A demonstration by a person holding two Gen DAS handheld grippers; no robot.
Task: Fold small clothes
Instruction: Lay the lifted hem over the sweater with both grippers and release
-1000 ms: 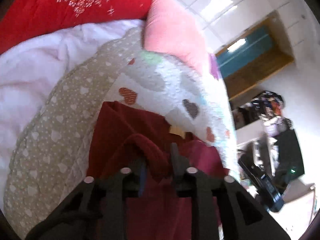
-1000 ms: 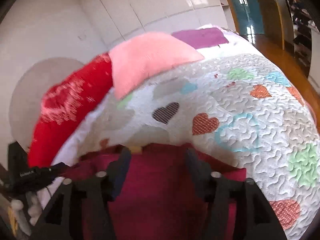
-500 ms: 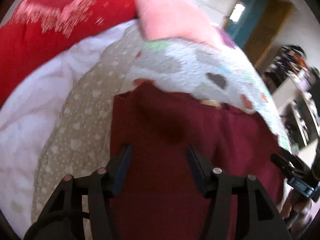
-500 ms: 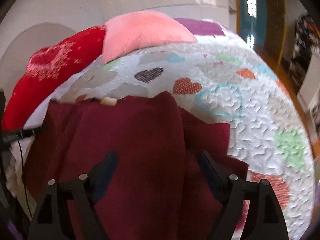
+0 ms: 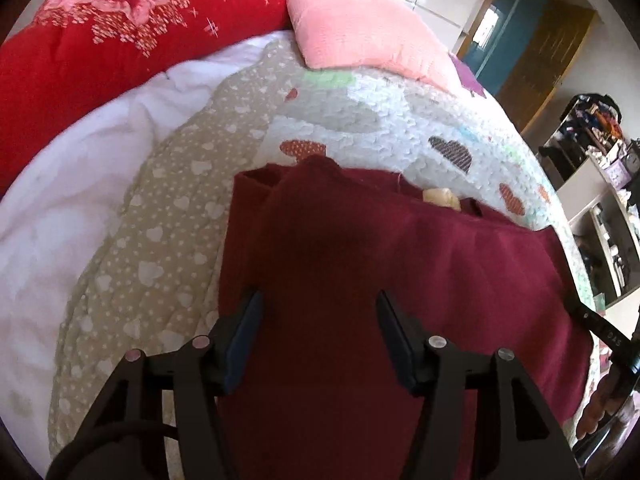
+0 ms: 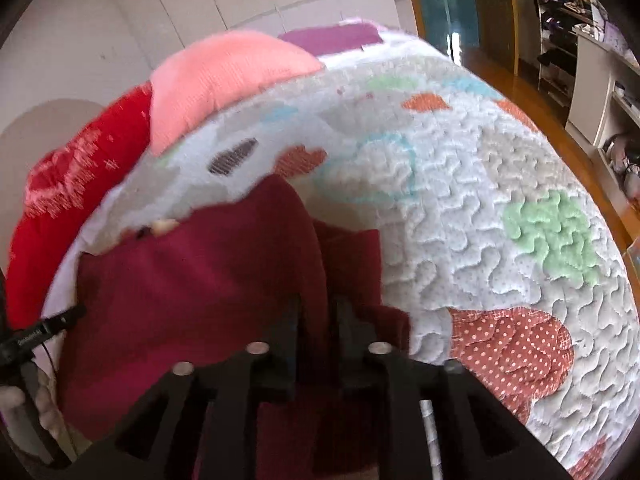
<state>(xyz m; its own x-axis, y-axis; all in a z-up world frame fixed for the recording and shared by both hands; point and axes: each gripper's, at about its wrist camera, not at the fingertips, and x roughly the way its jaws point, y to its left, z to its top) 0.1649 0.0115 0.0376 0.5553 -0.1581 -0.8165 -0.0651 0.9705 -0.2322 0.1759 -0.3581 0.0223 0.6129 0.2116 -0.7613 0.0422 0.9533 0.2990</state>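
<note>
A dark red garment [image 5: 360,280] lies spread on the heart-patterned quilt [image 5: 400,128], with a small yellow tag [image 5: 440,200] at its far edge. My left gripper [image 5: 318,316] hovers over the cloth, open, with nothing between its fingers. In the right wrist view the same garment [image 6: 192,280] has a raised fold along its right side. My right gripper [image 6: 320,320] is shut on that fold, and the cloth runs up between the two fingers.
A pink pillow [image 5: 360,24] and a red blanket [image 5: 100,40] lie at the bed's far end. A white sheet [image 5: 60,200] and a beige heart-print cover [image 5: 160,220] lie to the left. Shelves [image 5: 600,200] and a wooden floor [image 6: 520,92] are off the right side.
My left gripper let go of the garment's fold and now stands open above the flat cloth. My right gripper, open before, has shut on a fold at the garment's right side.
</note>
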